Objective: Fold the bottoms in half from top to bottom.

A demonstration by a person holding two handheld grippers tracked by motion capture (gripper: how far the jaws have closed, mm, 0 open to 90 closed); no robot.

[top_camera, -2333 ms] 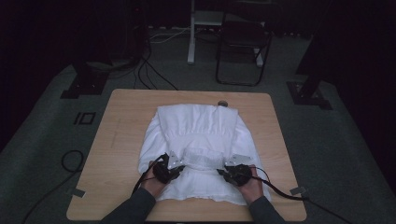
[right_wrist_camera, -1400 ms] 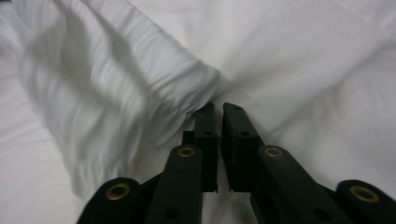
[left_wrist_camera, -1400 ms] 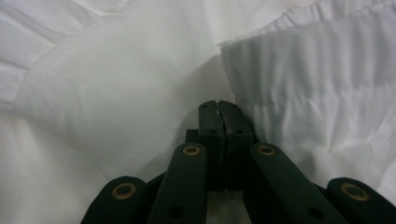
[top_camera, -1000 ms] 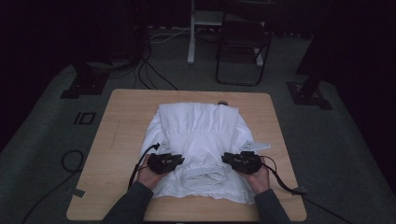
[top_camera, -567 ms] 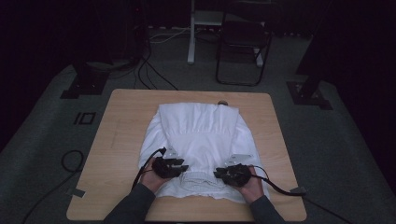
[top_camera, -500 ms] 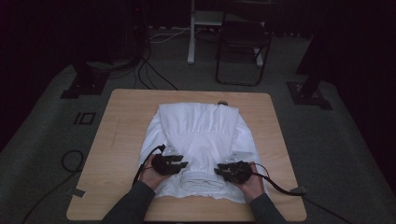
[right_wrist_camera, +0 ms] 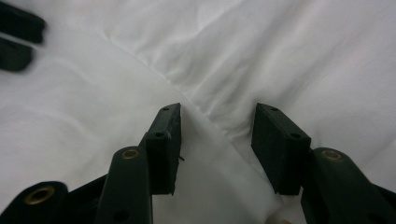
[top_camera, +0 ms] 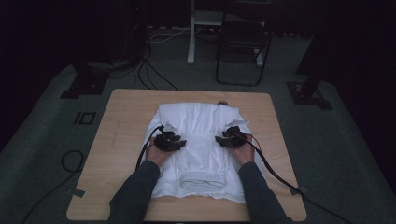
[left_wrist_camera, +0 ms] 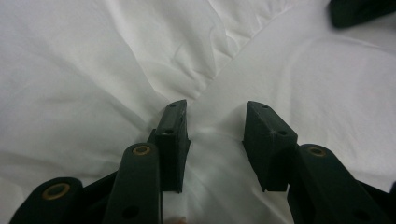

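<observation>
A white garment (top_camera: 201, 126) lies spread on the wooden table (top_camera: 121, 121), with a folded middle panel that ends in a rolled hem (top_camera: 203, 179) near the person. My left gripper (top_camera: 181, 142) rests on the panel's left edge, and my right gripper (top_camera: 218, 140) on its right edge. In the left gripper view the left gripper (left_wrist_camera: 217, 135) is open, its jaws astride a ridge of white cloth (left_wrist_camera: 205, 98). The right gripper (right_wrist_camera: 217, 135) is open too, with a crease of the cloth (right_wrist_camera: 205, 116) between its jaws.
Bare tabletop runs along the left side (top_camera: 112, 154) and the far edge. A small dark object (top_camera: 222, 103) sits at the garment's far end. Cables trail off both grippers. A chair (top_camera: 243, 42) and floor cables stand beyond the table.
Both grippers have moved away from the person, from near the garment's front edge to its middle. The folded panel now lies flat behind them.
</observation>
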